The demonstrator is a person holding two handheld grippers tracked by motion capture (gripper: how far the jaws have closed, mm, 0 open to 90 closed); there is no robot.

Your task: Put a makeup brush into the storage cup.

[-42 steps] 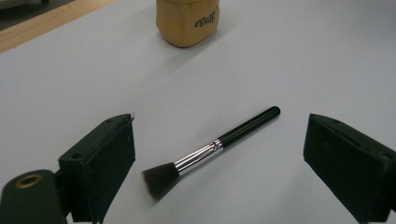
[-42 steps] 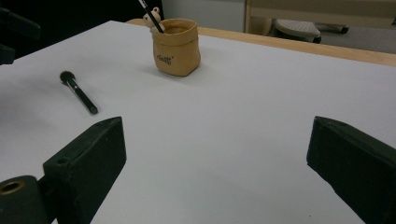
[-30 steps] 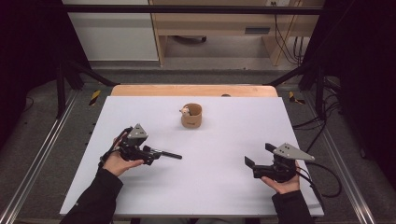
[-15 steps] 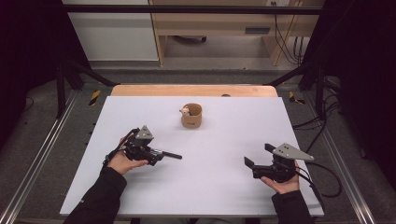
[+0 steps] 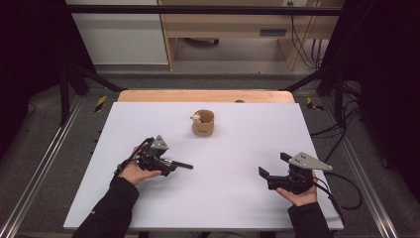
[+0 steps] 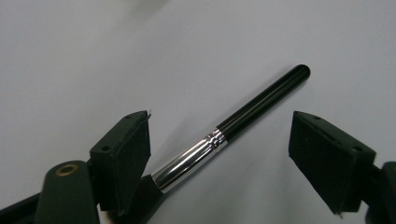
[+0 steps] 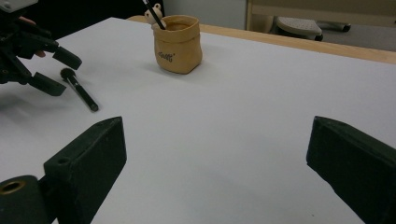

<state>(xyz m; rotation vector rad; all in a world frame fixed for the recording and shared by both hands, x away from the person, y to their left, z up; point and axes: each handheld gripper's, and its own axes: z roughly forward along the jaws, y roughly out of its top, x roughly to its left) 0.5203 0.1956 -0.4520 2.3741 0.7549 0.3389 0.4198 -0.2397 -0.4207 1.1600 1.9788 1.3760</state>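
Now: left gripper (image 6: 219, 140) jaws wide, just been closing around brush (image 6: 243, 119), unclamped | right gripper (image 7: 219, 158) agape, empty.

The brush (image 6: 233, 135) has a glossy black handle and a bright, polished metal ferrule. Both grippers' jaws are matt black plastic. The table (image 5: 237, 163) top is smooth, matt white, with a bare wood strip along its far edge. The tan pot (image 7: 178, 43) looks soft and matt, like a paper bag.

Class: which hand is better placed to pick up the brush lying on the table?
Left. The left gripper straddles the brush, its jaws just closing, not yet touching. The right gripper sits far across the table.
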